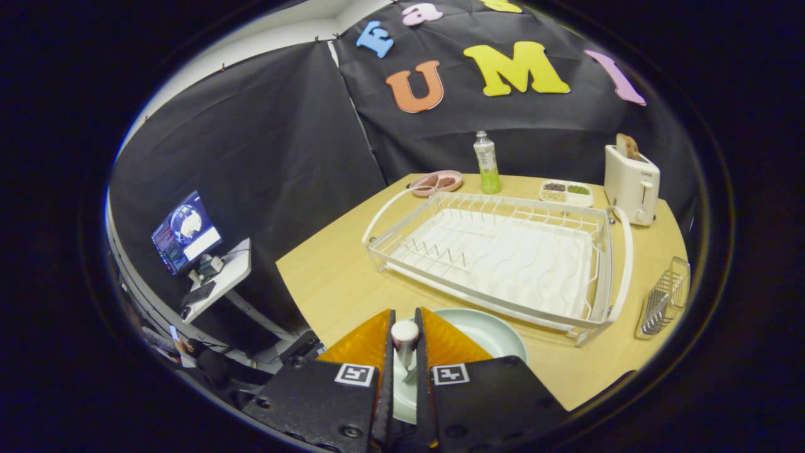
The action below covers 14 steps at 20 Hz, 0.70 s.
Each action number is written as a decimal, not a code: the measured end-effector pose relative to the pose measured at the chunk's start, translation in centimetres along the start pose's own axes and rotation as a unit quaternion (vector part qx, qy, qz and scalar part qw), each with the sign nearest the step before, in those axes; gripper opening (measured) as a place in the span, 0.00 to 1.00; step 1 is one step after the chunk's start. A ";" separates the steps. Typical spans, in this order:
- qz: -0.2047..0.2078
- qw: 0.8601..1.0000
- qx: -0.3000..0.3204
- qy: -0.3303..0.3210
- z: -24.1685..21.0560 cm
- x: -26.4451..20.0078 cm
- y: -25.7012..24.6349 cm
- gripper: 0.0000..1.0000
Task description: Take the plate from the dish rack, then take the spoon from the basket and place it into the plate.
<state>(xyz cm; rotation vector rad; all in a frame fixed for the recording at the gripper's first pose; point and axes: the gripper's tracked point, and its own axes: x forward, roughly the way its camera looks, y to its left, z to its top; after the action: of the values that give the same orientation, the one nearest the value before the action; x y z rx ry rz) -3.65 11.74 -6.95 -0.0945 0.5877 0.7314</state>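
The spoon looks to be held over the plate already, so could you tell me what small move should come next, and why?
Probably open the gripper. Its fingers are closed on the spoon, which hangs over the pale green plate on the table in front of the dish rack. Lowering slightly first might soften the drop.

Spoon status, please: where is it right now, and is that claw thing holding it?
Gripper shut on spoon, handle end up between the fingers. Plate on table beneath, in front of dish rack. Nothing in the way.

Lighting even; fisheye distortion marked.
My table (327, 277) is brightly lit from above, glare-free; edges bend, the far corner perhaps slightly soft.
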 end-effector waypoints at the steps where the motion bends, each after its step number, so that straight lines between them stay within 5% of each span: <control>1: -0.003 1.000 0.000 -0.003 0.0 -0.1 -0.1 0.21; 3: -0.010 1.000 0.001 -0.010 0.1 -0.4 -0.5 0.25; 12: -0.032 0.998 0.023 -0.054 1.1 -1.7 -2.2 0.77; 14: -0.044 0.996 0.025 -0.079 2.0 -2.4 -2.6 0.79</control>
<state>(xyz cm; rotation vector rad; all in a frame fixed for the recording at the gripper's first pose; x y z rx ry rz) -2.41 8.93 -4.28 -0.0145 0.4478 0.6324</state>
